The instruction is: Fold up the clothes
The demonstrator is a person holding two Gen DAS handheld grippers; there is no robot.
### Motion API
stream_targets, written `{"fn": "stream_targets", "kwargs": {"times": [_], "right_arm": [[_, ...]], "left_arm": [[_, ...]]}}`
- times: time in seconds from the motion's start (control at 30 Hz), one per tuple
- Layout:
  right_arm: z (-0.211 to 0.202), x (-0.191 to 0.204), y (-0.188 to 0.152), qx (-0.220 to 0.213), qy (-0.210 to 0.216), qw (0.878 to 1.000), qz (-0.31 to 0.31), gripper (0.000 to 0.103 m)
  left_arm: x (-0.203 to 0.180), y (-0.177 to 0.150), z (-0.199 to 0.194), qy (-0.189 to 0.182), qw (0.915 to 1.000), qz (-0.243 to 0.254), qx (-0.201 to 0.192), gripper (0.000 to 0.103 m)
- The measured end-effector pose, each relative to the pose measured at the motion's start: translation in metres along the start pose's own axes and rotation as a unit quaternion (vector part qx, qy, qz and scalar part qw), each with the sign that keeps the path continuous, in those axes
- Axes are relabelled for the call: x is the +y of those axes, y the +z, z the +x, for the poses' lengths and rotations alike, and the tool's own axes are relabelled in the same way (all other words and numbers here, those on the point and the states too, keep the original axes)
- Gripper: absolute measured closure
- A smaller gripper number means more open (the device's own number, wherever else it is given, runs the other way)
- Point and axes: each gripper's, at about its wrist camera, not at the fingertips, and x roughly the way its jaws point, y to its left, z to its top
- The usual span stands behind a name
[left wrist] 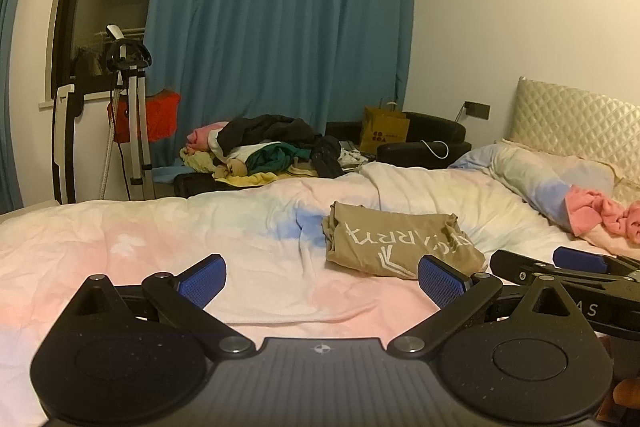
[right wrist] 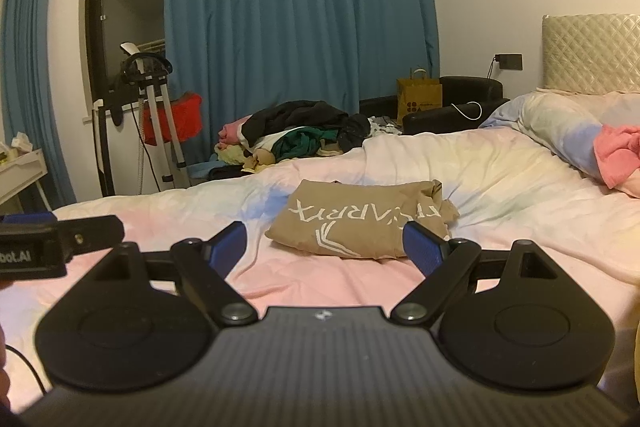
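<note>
On the bed (left wrist: 120,227), in the left wrist view, the left gripper (left wrist: 322,279) is hovering with its jaws standing wide apart and gripping nothing. The tan shirt (left wrist: 396,243) is lying folded ahead and slightly to the right, printed side up, clear of both pads. The right gripper (left wrist: 580,263) is showing at the right edge, near the shirt. One tan shirt is lying here, one pink garment (left wrist: 600,215) is resting by the pillow, and one mixed pile (left wrist: 272,147) is waiting beyond the bed.

In the right wrist view, the right gripper (right wrist: 324,247) is also spreading its jaws wide and empty, with the shirt (right wrist: 360,223) just ahead between its fingers' lines. Two grippers are showing. I judge the bundle is lumpy at its right end, so any tidying should be pinching only the loose edge, low and flat, without dragging the sheet.
</note>
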Motion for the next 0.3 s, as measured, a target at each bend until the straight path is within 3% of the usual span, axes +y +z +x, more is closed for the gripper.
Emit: {"fn": "stream_targets", "kwargs": {"times": [0.3], "right_arm": [[0.0014,-0.001,-0.0011,0.007,-0.005,1.0,0.007,0.016]], "left_arm": [[0.0032,-0.0003,0.0004,0.01,0.9999,-0.008,0.0,0.0]]}}
